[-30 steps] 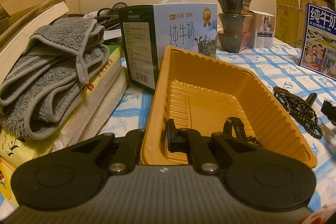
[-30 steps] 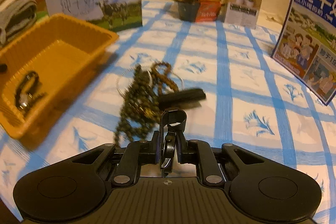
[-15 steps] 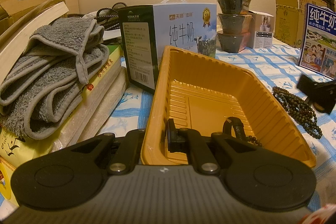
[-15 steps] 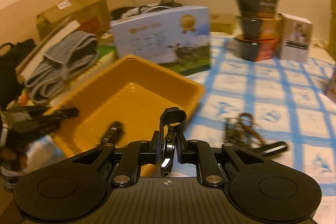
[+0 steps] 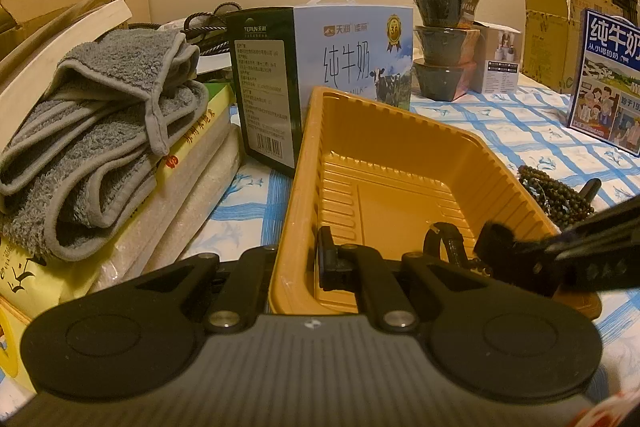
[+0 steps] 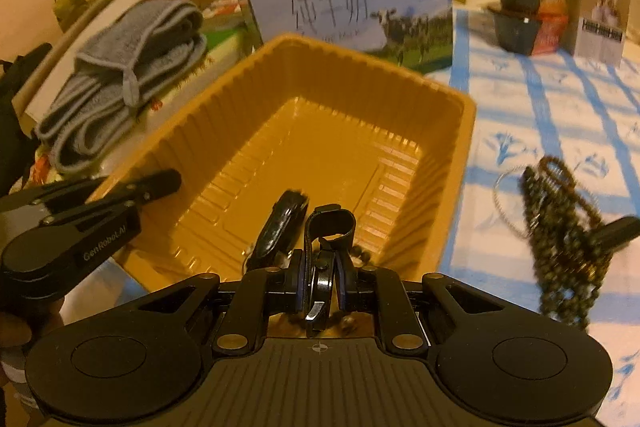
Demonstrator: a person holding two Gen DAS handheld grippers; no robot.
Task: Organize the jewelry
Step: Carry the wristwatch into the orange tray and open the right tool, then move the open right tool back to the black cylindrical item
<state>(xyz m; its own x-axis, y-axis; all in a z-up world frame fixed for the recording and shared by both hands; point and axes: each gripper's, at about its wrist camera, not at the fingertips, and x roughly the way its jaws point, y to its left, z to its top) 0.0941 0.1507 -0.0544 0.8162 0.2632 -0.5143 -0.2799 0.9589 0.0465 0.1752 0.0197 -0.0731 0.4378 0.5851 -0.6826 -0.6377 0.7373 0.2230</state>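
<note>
Tray of orange plastic [image 6: 460,147], ribbed walls, directly ahead of both pairs of jaws on blue-checked tablecloth [image 6: 540,99].

Left gripper [image 5: 304,261]: jaws nearly closed, pinching near wall of tray, one finger inside the wall and the other outside. Seen also from right wrist camera [image 6: 160,183], tips resting at tray's left rim.

Right gripper [image 6: 320,279]: jaws narrow, clamped on black strap [image 6: 330,223]. Strap looped and standing up just beyond the fingertips, over near end of tray; a metal piece hanging below the pads. From left wrist camera, right gripper [image 5: 494,241] blurred, reaching in over tray's right rim, just right of left jaws.

Inside tray: black band [image 6: 282,223], lying on the floor just ahead and left of right jaws; same band [image 5: 446,243] ahead and right of left jaws. A few small beads beside it, too small to identify further.

Outside tray: dark beaded strands [image 6: 560,227] heaped on tablecloth, well right of right jaws, blurred. Black cylindrical item [image 6: 616,229] touching the heap on its far right; kind not determinable.

Beyond tray's far wall: milk carton box [image 5: 360,55] upright, printed with a cow. Right of it, stacked dark bowls [image 5: 440,43]. Left of left jaws, folded grey towel [image 5: 100,131] on top of stacked packages.
</note>
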